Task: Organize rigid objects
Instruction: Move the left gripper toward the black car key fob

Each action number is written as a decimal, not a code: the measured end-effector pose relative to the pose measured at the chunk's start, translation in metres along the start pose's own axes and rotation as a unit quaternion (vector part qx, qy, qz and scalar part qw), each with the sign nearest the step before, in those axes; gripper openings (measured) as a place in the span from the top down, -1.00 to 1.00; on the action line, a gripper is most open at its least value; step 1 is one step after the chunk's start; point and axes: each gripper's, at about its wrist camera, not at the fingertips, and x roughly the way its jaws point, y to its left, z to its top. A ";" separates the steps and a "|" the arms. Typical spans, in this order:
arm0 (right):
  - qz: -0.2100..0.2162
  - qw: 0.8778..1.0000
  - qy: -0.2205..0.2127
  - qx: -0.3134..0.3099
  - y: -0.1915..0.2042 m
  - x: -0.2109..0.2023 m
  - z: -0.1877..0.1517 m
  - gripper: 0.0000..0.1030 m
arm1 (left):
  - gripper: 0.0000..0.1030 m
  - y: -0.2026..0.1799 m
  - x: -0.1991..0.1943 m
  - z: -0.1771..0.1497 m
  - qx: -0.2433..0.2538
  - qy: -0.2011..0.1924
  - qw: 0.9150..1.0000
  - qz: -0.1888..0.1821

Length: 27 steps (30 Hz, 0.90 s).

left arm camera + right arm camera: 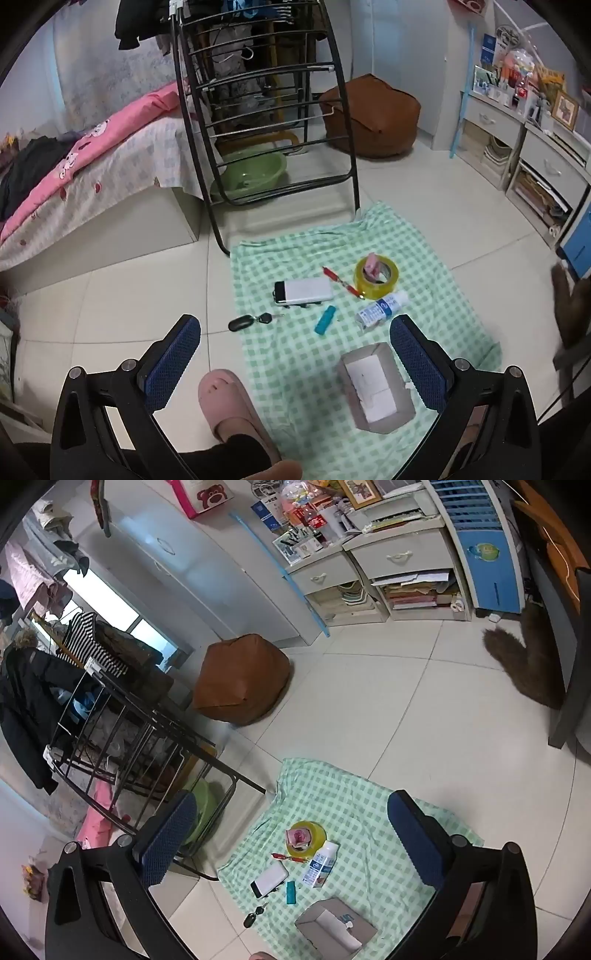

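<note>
Early stage of the sorting task, judged from the layout. An open cardboard box (375, 387) stands on the green checked cloth (424, 251) spread on the tiled floor; only white paper or packing is seen inside it, so nothing appears to have been put away yet. Spread on the cloth beyond it are a power bank (303, 291), a teal lighter (325, 319), a small white bottle (382, 308), a red pen (341, 281) and a tape roll (376, 276); a car key (251, 320) lies at the cloth's edge. The left gripper (295, 354) and right gripper (291, 834) are both held high above the cloth, jaws spread wide, nothing grasped. All six items are judged left to collect.
</note>
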 end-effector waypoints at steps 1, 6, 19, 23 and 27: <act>0.000 1.000 0.000 -0.001 0.000 0.000 0.000 -1.00 | -1.00 0.002 0.002 0.001 -0.009 0.005 1.000 -0.007; 0.000 1.000 0.008 0.011 0.001 -0.001 0.002 -1.00 | -1.00 0.029 0.010 0.011 -0.045 0.016 0.998 -0.030; 0.001 1.000 0.003 0.022 -0.006 -0.005 0.006 -1.00 | -1.00 0.019 0.017 0.005 -0.041 0.023 0.999 -0.026; 0.000 1.000 0.003 0.028 -0.006 -0.004 0.003 -1.00 | -1.00 0.021 0.018 0.006 -0.046 0.030 0.998 -0.032; -0.001 1.000 0.003 0.030 -0.007 -0.004 0.004 -1.00 | -1.00 0.029 0.024 0.006 -0.071 0.047 0.994 -0.070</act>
